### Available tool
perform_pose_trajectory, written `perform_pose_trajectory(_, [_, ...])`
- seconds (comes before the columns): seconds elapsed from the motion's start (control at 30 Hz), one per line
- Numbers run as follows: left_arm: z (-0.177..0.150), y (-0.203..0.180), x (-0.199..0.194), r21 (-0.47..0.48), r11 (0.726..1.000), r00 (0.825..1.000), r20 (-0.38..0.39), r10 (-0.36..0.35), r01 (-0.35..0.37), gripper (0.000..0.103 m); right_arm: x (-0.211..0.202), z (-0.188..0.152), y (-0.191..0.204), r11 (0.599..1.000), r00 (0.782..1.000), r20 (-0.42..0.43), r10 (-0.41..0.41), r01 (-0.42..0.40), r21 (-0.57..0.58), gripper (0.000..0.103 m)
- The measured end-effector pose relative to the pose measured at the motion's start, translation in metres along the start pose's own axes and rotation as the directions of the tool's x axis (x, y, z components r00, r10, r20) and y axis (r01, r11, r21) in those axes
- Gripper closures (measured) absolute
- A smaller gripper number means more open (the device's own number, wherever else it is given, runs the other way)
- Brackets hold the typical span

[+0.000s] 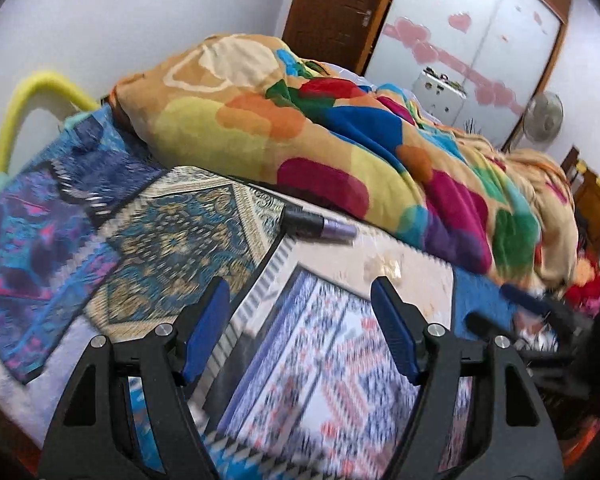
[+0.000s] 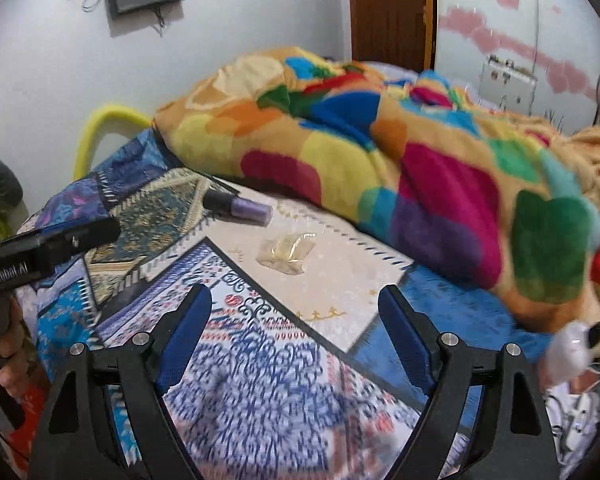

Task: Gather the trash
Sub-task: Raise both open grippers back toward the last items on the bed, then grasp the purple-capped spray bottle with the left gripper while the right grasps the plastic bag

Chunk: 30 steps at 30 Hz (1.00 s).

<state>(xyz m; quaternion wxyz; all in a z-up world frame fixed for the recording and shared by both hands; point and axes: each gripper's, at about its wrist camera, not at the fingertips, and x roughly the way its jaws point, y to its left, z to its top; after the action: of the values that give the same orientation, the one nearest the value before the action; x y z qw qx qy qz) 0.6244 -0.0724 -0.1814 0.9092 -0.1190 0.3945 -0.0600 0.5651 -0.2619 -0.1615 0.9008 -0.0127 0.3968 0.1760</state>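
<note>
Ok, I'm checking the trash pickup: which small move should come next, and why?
Probably ease the right gripper forward and down to straddle the clear plastic wrapper. It lies flat on the cream cloth just ahead of the open, empty gripper, beside the purple tube.

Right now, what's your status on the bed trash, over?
Left gripper open, empty. Right gripper open, empty. Crumpled clear plastic wrapper lying on the cream patterned bedsheet, untouched. Purple tube with black cap lies beside it; path clear.
</note>
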Motion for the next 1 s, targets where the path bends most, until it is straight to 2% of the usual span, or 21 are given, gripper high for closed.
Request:
perform_pose_trajectory(0.1, [0.013,0.003,0.028,-0.011,1.0,1.0,0.011,-0.003,0.003,0.031,0.024,0.005,-0.01,0.999,0.999,-0.032,0.029,-0.028,0.043,0.02])
perform_pose_trajectory(0.23, [0.032,-0.001,0.062,0.034,0.999,1.0,0.007,0.003,-0.003,0.031,0.049,0.011,-0.02,0.996,0.997,-0.067,0.041,-0.036,0.082,0.02])
perform_pose_trajectory(0.37, [0.046,0.0,0.094,0.031,1.0,1.0,-0.011,-0.003,0.003,0.031,0.068,0.017,-0.021,0.993,0.994,-0.083,0.064,-0.056,0.101,0.022])
perform_pose_trajectory(0.57, [0.054,0.01,0.129,-0.014,1.0,0.998,-0.07,0.003,-0.004,0.031,0.087,0.02,-0.013,0.995,0.992,-0.111,0.061,-0.051,0.088,0.037])
perform_pose_trajectory(0.67, [0.05,0.01,0.137,-0.018,1.0,0.994,-0.105,-0.02,0.018,0.031,0.088,0.021,-0.007,0.998,0.993,-0.104,0.047,-0.041,0.056,0.054])
perform_pose_trajectory(0.73, [0.047,0.009,0.136,-0.024,0.999,0.994,-0.101,-0.047,0.045,0.038,0.087,0.019,-0.002,1.0,0.994,-0.106,0.023,-0.021,0.02,0.077])
perform_pose_trajectory(0.77, [0.046,0.008,0.134,-0.032,0.997,0.992,-0.101,-0.074,0.072,0.048,0.087,0.019,-0.001,1.0,0.994,-0.109,0.023,-0.022,0.008,0.079])
perform_pose_trajectory(0.83, [0.045,0.004,0.131,-0.034,0.997,0.992,-0.098,-0.075,0.072,0.059,0.084,0.017,-0.001,1.0,0.994,-0.109,0.03,-0.029,0.01,0.086])
perform_pose_trajectory(0.93, [0.041,-0.003,0.121,0.01,0.999,0.993,-0.106,-0.048,0.049,0.061,0.079,0.015,-0.001,0.999,0.993,-0.113,0.04,-0.038,0.017,0.088])
perform_pose_trajectory(0.97, [0.038,-0.004,0.116,0.021,0.999,0.994,-0.105,-0.04,0.043,0.071,0.073,0.013,-0.002,0.999,0.993,-0.108,0.039,-0.038,0.017,0.088])
perform_pose_trajectory(1.0, [0.036,-0.007,0.109,0.035,0.998,0.994,-0.101,-0.04,0.044,0.092,0.069,0.013,-0.002,0.999,0.994,-0.104,0.038,-0.037,0.018,0.089])
